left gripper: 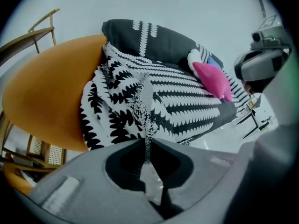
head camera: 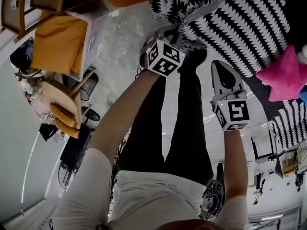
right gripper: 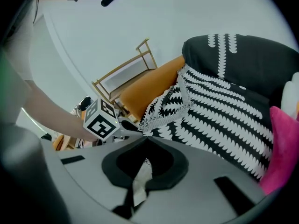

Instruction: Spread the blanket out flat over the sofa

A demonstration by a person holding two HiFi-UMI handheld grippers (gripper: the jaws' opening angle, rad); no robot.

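A black-and-white patterned blanket (head camera: 240, 23) lies bunched over a dark sofa (left gripper: 163, 41), beside the sofa's orange end (left gripper: 46, 92). My left gripper (head camera: 173, 32) is shut on the blanket's fringed edge (left gripper: 146, 125), and a strip of cloth runs down between its jaws (left gripper: 146, 143). The right gripper (head camera: 216, 63) hangs lower right of it, over the floor just off the blanket's edge. Its jaws (right gripper: 145, 138) look pressed together with no cloth between them. In the right gripper view the left gripper (right gripper: 133, 129) holds the blanket (right gripper: 224, 111) by its corner.
A pink star-shaped cushion (head camera: 285, 75) lies on the blanket at the right. An orange padded chair (head camera: 60, 42) and wooden furniture (right gripper: 126, 73) stand to the left. The person's dark-trousered legs (head camera: 189, 119) stand on a pale marbled floor (head camera: 120, 37).
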